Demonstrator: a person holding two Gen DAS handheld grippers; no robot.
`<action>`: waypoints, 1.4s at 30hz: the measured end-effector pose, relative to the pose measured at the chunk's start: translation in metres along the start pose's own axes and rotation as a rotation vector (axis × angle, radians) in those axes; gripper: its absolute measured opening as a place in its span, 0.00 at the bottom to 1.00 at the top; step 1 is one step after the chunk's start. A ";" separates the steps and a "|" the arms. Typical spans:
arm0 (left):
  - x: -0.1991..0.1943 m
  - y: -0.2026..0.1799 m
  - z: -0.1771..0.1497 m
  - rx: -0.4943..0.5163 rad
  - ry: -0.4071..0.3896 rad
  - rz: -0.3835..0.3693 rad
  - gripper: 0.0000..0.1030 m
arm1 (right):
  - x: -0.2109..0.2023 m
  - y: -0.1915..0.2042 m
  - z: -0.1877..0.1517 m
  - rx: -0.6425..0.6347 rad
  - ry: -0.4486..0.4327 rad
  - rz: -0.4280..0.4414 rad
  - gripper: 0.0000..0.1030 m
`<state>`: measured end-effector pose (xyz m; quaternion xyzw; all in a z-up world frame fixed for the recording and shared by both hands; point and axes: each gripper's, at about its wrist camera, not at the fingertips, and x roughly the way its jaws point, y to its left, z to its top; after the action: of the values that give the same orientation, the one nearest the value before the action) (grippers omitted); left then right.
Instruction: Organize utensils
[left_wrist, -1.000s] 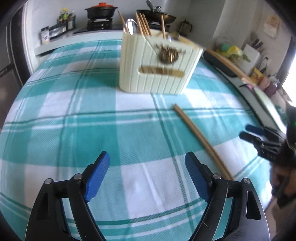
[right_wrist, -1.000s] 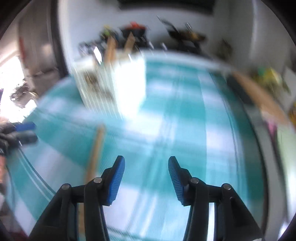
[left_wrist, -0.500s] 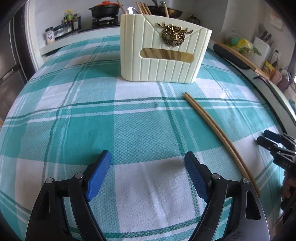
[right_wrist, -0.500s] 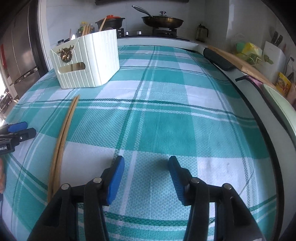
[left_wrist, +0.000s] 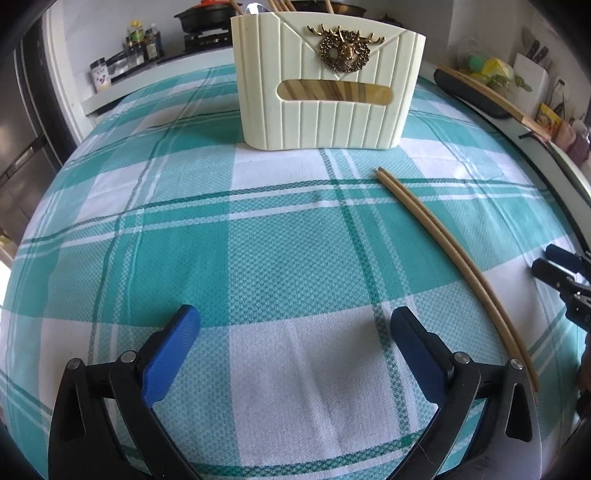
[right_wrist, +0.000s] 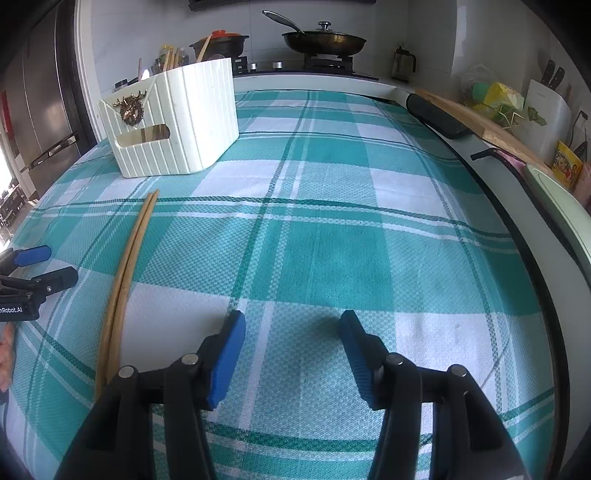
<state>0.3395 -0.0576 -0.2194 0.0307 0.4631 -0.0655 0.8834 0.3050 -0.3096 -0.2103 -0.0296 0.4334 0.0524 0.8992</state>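
The left tool (left_wrist: 295, 334) hangs low over the desk (left_wrist: 258, 258), which wears a teal-and-white checked cloth; its blue pads have just been spreading and now stand wide apart with only bare cloth between them. The right tool (right_wrist: 291, 341) hovers over the same cloth with its pads partly spread, pinching nothing. A pair of wooden chopsticks (left_wrist: 454, 258) lies flat on the cloth, side by side and touching, ahead and to the right of the left tool and just to the left of the right tool, in the strip between the two. Straight ahead of the left tool, beyond the near ends of the chopsticks, stands a cream ribbed utensil holder (left_wrist: 325, 81) with a brass deer emblem (left_wrist: 345, 46); more chopsticks stand upright inside it.
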 end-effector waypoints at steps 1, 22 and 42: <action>0.000 0.000 0.000 0.000 0.000 0.001 1.00 | 0.000 0.000 0.000 0.000 0.000 0.000 0.53; -0.011 -0.004 0.007 -0.171 0.012 -0.067 1.00 | 0.000 0.000 0.000 0.001 -0.001 0.001 0.53; 0.004 -0.084 0.012 -0.058 0.022 0.072 1.00 | 0.000 0.000 0.000 0.002 -0.001 0.001 0.53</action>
<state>0.3393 -0.1425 -0.2155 0.0226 0.4731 -0.0200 0.8805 0.3049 -0.3097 -0.2109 -0.0284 0.4330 0.0524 0.8994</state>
